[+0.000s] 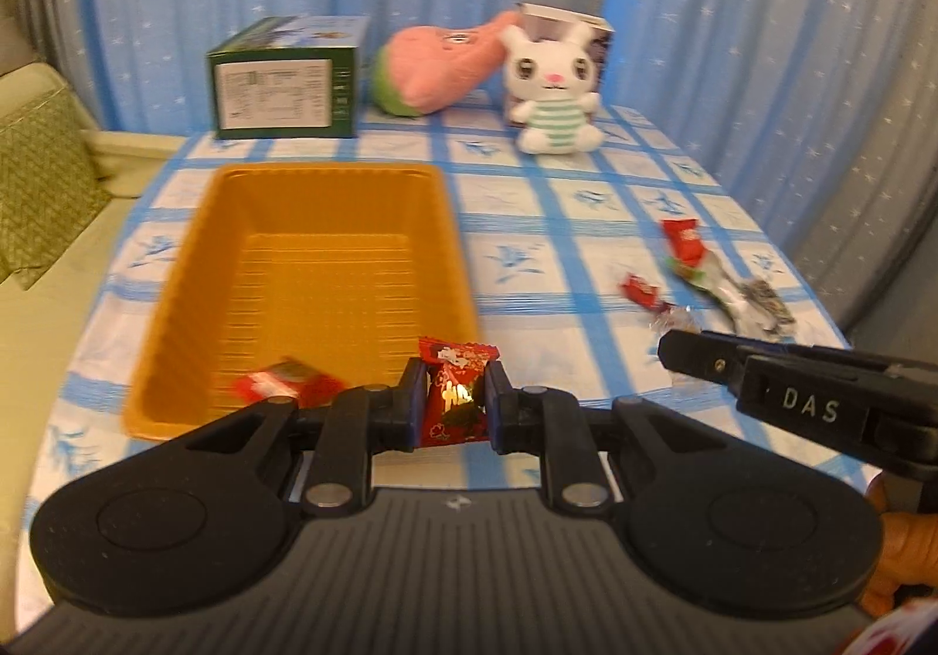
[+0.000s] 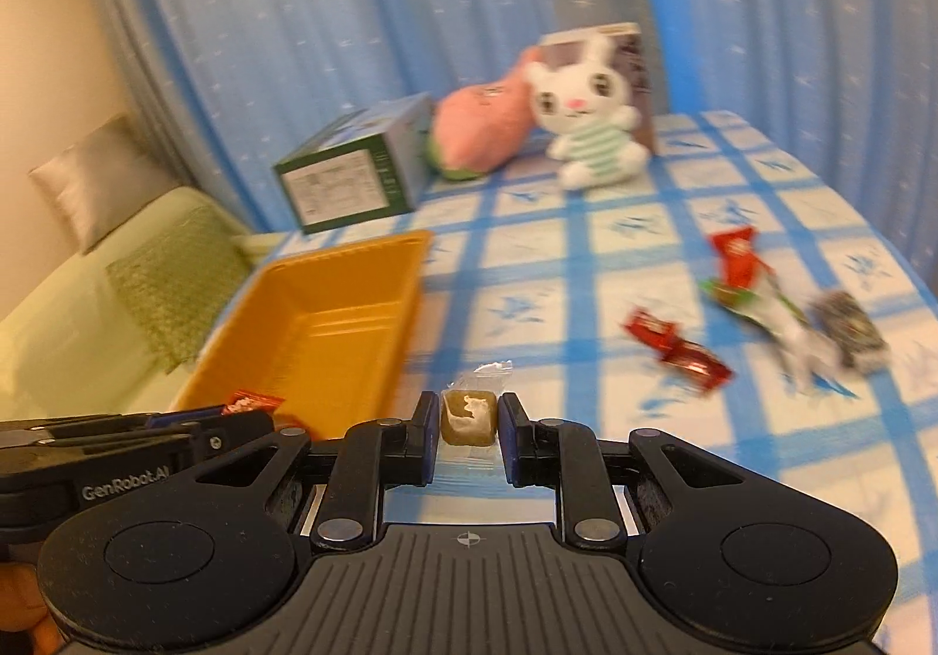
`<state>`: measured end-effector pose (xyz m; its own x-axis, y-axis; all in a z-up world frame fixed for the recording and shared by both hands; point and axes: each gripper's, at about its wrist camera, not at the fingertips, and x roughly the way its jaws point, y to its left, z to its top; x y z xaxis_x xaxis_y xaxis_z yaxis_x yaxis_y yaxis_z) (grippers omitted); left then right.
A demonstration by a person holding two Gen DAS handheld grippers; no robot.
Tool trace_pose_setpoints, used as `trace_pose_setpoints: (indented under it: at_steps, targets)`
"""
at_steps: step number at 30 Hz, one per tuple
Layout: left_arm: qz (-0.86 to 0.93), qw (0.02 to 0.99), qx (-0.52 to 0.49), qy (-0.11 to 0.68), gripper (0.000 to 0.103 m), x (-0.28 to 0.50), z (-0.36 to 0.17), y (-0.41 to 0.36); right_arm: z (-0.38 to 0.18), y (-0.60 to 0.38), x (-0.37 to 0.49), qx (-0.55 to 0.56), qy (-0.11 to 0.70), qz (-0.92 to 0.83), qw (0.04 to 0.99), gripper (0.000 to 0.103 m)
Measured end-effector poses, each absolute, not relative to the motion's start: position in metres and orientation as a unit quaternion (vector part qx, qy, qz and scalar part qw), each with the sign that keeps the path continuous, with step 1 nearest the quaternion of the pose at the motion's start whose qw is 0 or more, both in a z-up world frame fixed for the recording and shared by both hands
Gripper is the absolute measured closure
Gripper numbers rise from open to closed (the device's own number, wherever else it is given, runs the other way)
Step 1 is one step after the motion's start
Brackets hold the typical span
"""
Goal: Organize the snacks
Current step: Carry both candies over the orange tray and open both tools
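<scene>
My left gripper [image 1: 456, 401] is shut on a red snack packet [image 1: 456, 397], held just off the near right corner of the orange tray [image 1: 328, 174]. One red packet [image 1: 287, 384] lies in the tray's near end. My right gripper [image 2: 468, 427] is shut on a tan candy in clear wrap [image 2: 469, 417], above the tablecloth right of the tray [image 2: 352, 256]. Loose snacks lie on the cloth to the right: red packets [image 2: 680, 350], [image 2: 736, 253], a green-white wrapper [image 2: 756, 306] and a dark packet [image 2: 850, 329]. The right gripper also shows in the left wrist view [image 1: 683, 353].
A green box [image 1: 287, 80], a pink plush [image 1: 439, 63] and a white bunny plush [image 1: 554, 86] in front of a small box stand at the table's far edge. A blue curtain hangs behind. A sofa with a green cushion [image 1: 41, 186] is at the left.
</scene>
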<state>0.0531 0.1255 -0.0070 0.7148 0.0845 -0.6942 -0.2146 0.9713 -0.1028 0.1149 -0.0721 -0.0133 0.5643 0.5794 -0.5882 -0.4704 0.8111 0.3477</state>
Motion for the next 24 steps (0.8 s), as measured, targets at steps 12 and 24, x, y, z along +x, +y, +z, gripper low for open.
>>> trace_pose_setpoints:
  at_steps: [12,24]
  targets:
    - [0.109,0.913,-0.103,0.378,0.085,0.046,-0.009,0.196,-0.012,0.004,0.122,0.037,0.365,0.353,0.861,0.081]
    - [0.104,0.907,-0.105,0.395,0.085,0.068,-0.020,0.235,-0.026,0.041,0.145,0.027,0.387,0.363,0.847,0.081]
